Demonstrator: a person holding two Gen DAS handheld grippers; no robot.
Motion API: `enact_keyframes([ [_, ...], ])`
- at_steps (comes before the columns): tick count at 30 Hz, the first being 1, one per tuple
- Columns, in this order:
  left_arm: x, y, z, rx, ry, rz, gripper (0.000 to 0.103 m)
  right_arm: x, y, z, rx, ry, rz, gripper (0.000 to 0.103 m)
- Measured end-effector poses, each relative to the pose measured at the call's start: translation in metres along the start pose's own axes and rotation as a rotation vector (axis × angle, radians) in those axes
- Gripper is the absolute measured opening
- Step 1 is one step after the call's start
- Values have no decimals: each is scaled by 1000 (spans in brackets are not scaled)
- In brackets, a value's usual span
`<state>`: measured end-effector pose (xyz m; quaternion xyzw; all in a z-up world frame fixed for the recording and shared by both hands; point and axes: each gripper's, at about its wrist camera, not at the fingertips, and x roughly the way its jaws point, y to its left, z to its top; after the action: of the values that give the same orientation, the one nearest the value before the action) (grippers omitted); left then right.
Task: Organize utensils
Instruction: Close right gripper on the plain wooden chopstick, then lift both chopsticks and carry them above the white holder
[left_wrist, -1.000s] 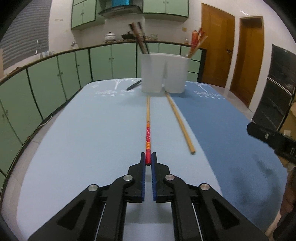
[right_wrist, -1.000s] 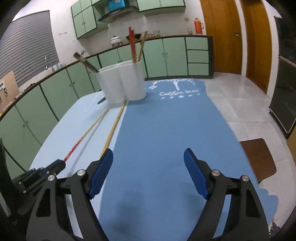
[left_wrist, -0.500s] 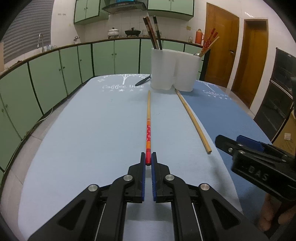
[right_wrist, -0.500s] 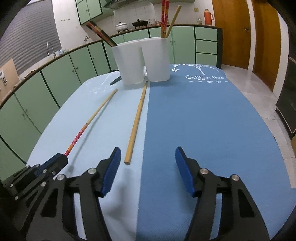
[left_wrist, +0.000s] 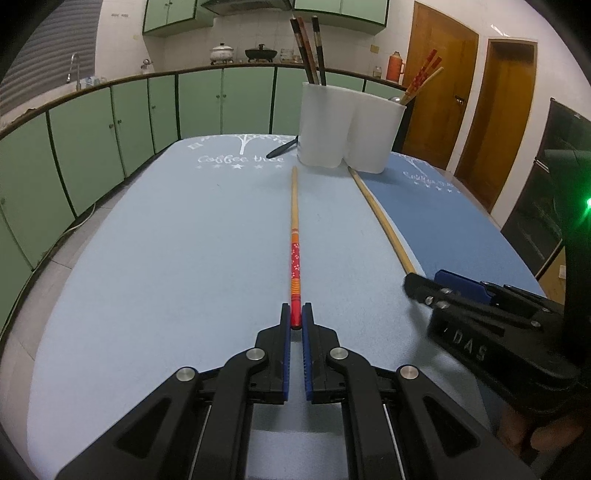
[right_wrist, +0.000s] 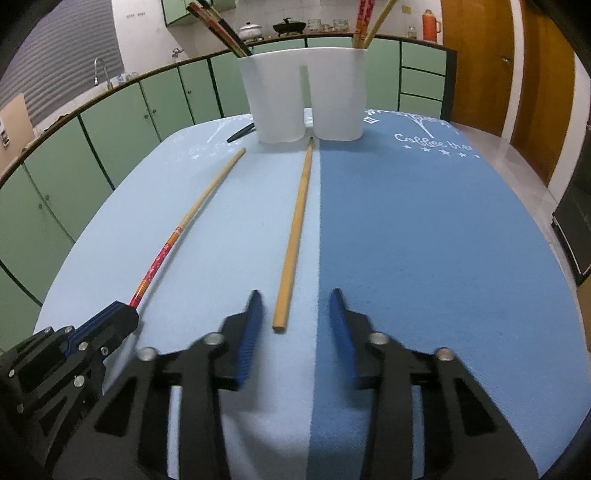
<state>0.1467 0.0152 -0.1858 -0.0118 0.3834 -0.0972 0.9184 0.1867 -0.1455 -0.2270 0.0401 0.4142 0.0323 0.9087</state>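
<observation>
The left gripper (left_wrist: 295, 318) has its fingers clamped on the red end of the red-patterned chopstick (left_wrist: 295, 251), which lies along the pale blue half of the worktop (left_wrist: 166, 258). The right gripper (right_wrist: 295, 308) is closing; its fingers flank the near end of the plain wooden chopstick (right_wrist: 295, 229) without touching it. Farther off, both sticks point toward the white holder (right_wrist: 306, 96), where dark chopsticks (right_wrist: 218, 27) and red ones (right_wrist: 364, 20) stand

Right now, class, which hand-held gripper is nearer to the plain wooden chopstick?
Right. The right hand-held gripper straddles the plain chopstick's near end, jaws closing, not yet pressing. The left hand-held gripper is beside it, shut on the red chopstick.
</observation>
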Motion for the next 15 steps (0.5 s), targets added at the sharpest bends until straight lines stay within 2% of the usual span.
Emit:
enact_keyframes([
  [1,1,0,0,1,2,1,5,1,-2,1,5,4,11,11],
  [2,1,-1,1,3,4,3,5,1,-3,2,9,8,20,6],
  [9,-4,-5,5,28,-1,26,5,-8,-10,1,11,0,48,6],
  [15,-23,-13,15,67,-39,44,5,-34,-22,3,2,-35,75,6],
])
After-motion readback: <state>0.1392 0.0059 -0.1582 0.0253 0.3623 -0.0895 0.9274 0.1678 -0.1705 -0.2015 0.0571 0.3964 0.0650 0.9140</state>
